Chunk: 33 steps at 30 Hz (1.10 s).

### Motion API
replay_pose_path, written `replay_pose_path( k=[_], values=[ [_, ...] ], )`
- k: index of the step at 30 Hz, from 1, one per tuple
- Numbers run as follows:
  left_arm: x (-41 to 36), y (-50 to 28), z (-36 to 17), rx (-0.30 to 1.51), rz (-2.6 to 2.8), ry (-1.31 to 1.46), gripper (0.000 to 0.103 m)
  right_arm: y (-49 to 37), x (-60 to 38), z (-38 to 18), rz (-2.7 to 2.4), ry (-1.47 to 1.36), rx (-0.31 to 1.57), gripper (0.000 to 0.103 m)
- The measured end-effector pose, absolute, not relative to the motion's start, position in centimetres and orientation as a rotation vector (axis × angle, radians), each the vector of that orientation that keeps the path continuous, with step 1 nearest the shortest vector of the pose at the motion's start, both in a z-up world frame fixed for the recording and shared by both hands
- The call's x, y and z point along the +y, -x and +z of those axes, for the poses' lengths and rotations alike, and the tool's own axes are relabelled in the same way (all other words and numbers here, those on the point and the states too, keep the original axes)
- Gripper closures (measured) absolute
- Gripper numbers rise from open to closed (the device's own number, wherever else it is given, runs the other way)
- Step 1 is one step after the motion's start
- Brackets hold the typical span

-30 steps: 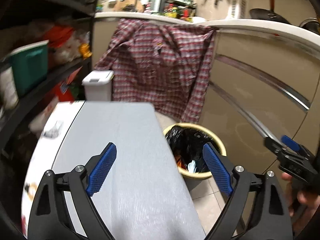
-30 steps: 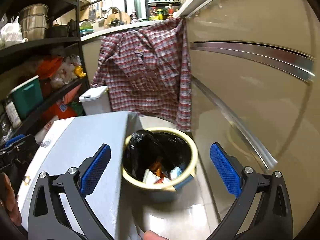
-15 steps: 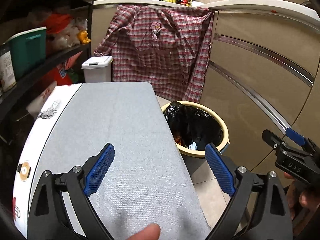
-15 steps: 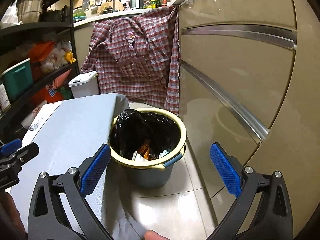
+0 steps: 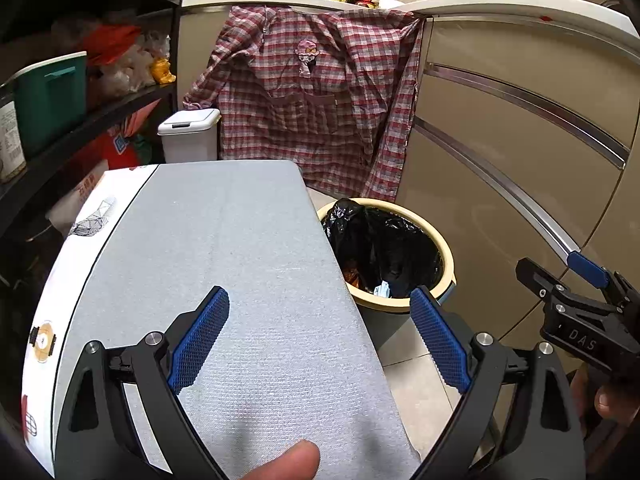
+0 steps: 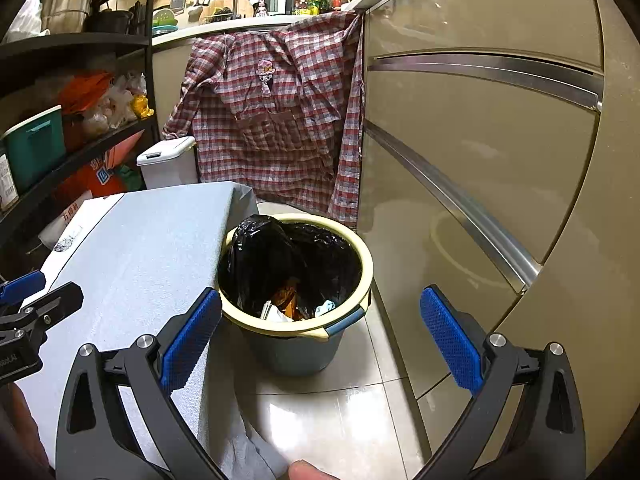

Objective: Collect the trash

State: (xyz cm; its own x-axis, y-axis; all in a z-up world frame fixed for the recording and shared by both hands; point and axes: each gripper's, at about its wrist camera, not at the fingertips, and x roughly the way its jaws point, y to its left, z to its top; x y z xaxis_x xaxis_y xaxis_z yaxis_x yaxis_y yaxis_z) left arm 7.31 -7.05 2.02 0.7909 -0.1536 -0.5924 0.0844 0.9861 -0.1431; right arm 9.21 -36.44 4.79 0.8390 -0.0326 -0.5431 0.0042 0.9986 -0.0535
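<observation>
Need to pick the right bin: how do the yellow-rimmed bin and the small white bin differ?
The yellow-rimmed bin is round, open-topped, lined with a black bag and already holds scraps; the white bin is boxy and its lid is shut. The yellow-rimmed bin stands close by, beside the cloth-covered table; the white bin stands beyond the table, by the plaid shirt. Both stand on the floor.

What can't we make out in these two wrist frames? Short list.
- Trash bin contents: in both views only scraps show; the black liner folds over the rest.
- Bin's left side, left wrist view: hidden behind the grey-covered table.
- Lower shelf items: dark, and their print is too small to read in either view.
- Near end of the table: cut off by the bottom frame edge and covered by the open left gripper.
- Right gripper: open, nothing held.
</observation>
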Motion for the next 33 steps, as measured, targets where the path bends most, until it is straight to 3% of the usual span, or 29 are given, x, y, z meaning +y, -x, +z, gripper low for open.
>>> replay_pose_path(
  k=[33],
  values=[
    [-7.51, -7.13, 1.94, 0.648, -0.143, 0.100, 0.014, -9.46, -36.71, 4.90, -0.019, 0.050, 0.574, 0.005]
  ],
)
